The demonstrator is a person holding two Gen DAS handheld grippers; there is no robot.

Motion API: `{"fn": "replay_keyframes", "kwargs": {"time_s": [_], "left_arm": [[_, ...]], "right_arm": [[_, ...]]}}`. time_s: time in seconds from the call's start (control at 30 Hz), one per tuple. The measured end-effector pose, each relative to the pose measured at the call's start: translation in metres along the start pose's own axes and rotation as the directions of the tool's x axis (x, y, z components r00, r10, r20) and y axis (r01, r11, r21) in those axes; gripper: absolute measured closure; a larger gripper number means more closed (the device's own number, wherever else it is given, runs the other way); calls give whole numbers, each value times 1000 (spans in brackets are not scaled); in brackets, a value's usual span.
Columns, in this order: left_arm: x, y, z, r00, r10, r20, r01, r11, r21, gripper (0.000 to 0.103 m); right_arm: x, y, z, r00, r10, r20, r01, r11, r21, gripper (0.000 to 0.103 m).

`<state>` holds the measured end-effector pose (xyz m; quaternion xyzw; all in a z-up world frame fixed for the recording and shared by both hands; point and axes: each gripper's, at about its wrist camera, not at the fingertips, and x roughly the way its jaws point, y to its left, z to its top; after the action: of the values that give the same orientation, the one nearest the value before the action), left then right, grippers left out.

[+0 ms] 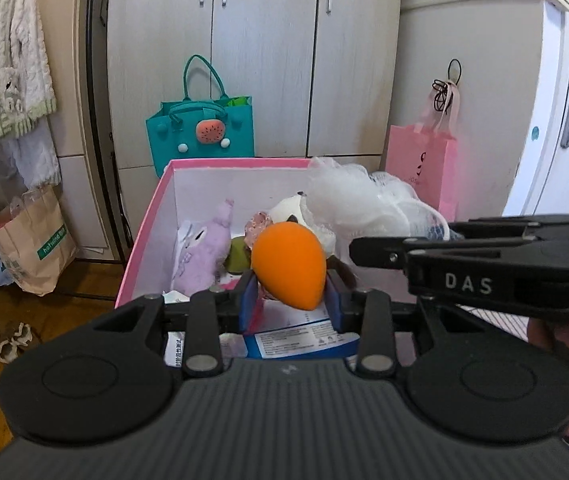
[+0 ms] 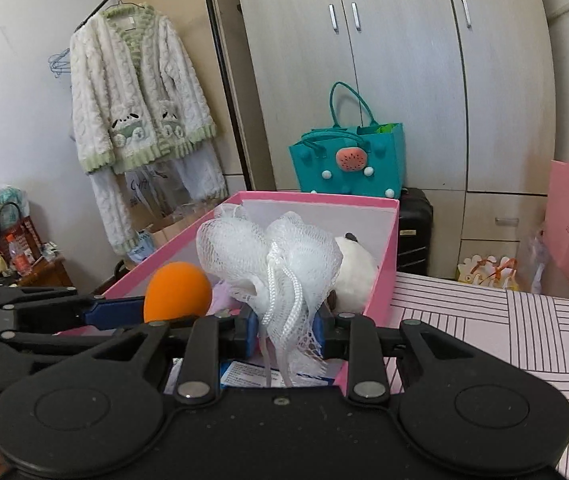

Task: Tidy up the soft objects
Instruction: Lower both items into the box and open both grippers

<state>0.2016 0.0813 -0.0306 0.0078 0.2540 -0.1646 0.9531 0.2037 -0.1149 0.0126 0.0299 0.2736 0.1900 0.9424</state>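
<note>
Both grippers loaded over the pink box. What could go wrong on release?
1. The left gripper pinches the orange sponge near its narrow tip; it may squirt out sideways.
2. The white mesh pouf hangs by its cord and netting in the right gripper; the netting may snag on a finger when the jaws open.
3. Both grippers sit close together over the pink box, so they may collide.
</note>
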Motion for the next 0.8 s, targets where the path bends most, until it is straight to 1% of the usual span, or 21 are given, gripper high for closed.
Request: {"fn": "replay_keyframes", "kwargs": {"time_s": [0.17,0.23,0.27,0.3,0.4,0.43,0.57,0.63,0.8], "left_arm": [[9,3,0,999,11,-43,-10,1000,14,68],[11,6,0,998,12,-64,-13,1000,-4,66],[10,8,0,998,16,-67,-17,1000,-11,62],[9,8,-1,998,21,-63,-22,1000,-15,57],[0,7,-1,999,23,-47,-24,999,-27,48],[-3,8,0,999,18,-39,-19,999,-36,46],[-19,12,2,999,-43,-16,41,992,-122,40],[-26,13,2,998,-60,-12,58,988,-142,38],[-41,3,1,1000,-27,0,26,992,-124,32]], "right_arm": [[7,-1,1,999,11,-32,-11,1000,-14,69],[7,0,2,1000,-12,-27,11,999,-31,63],[4,0,2,1000,-21,-19,21,999,-35,55],[2,0,3,1000,-21,-11,21,999,-32,53],[-7,-5,3,1000,8,8,-7,1000,-19,53],[-11,-7,3,1000,9,16,-9,1000,-4,53],[-27,-13,0,999,12,35,-14,999,41,53],[-36,-13,-2,999,13,43,-15,999,49,53],[-63,-14,-11,998,24,54,-27,997,66,52]]}}
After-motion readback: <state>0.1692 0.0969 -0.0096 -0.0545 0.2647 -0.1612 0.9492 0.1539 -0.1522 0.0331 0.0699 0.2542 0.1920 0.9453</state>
